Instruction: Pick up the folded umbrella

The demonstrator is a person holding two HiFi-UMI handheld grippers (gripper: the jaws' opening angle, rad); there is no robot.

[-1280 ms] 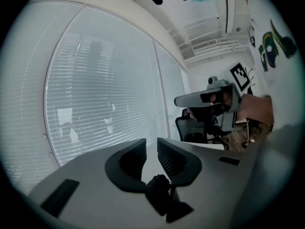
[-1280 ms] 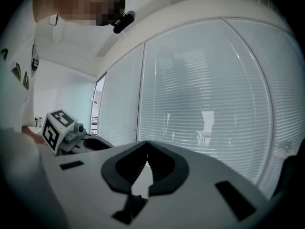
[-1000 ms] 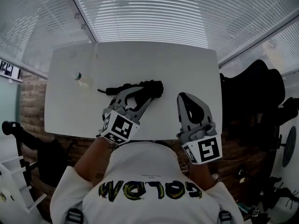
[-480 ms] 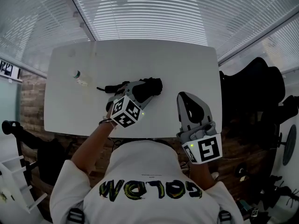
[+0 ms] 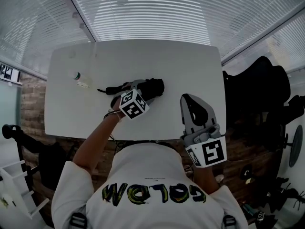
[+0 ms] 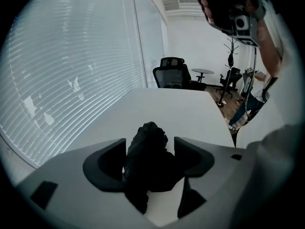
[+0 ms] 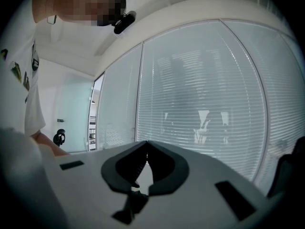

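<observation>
The folded black umbrella [image 5: 151, 86] lies on the white table [image 5: 181, 66], left of its middle, with its strap end pointing left. My left gripper [image 5: 139, 88] is tipped down over it. In the left gripper view the umbrella's [image 6: 148, 151] crumpled fabric fills the gap between the two dark fingers [image 6: 107, 163]. The jaws have just been opening and stand open on either side of it, with the right pad apart from the fabric. My right gripper [image 5: 188, 100] hovers level over the table's near right part, shut [image 7: 146, 143] with nothing in it.
A small bottle [image 5: 77, 76] and a white scrap [image 5: 85, 84] sit on the table's left part. A black office chair [image 5: 259, 87] stands right of the table. Window blinds run along the far side. Another chair [image 6: 171, 70] and a coat stand [image 6: 232, 56] are beyond the table.
My left gripper has dropped and tipped down onto the umbrella, moving away from the table's near edge. Its jaws now straddle the fabric. The right gripper has stayed put.
</observation>
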